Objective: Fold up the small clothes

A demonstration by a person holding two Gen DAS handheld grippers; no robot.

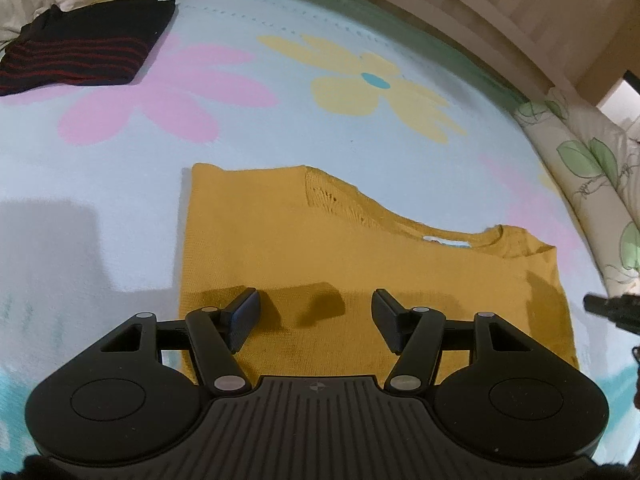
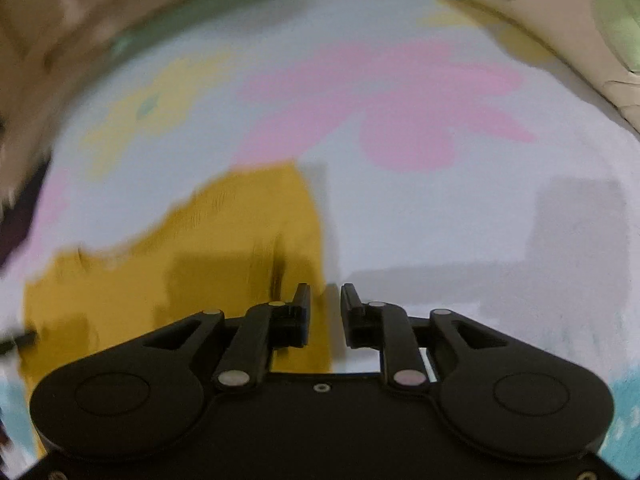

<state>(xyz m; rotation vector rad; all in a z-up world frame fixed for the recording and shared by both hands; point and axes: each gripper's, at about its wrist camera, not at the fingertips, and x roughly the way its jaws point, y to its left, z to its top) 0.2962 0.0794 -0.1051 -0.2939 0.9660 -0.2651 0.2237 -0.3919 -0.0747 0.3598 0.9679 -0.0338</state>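
While the flowered blanket carries a folded striped garment at its far left corner, the mustard sweater lies part-folded near its front edge; left gripper hangs open, empty, right gripper slightly parted, gripping nothing.

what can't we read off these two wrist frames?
- Yellow sweater, left wrist view: near hem hidden behind the left gripper; sleeves not visible, presumably folded under.
- Neck label, left wrist view: too small to read.
- Right gripper, right wrist view: motion blur smears the sweater's edge; nothing shows between its slightly parted fingers.
- Dark striped garment, left wrist view: type unclear, at the frame's distorted corner.
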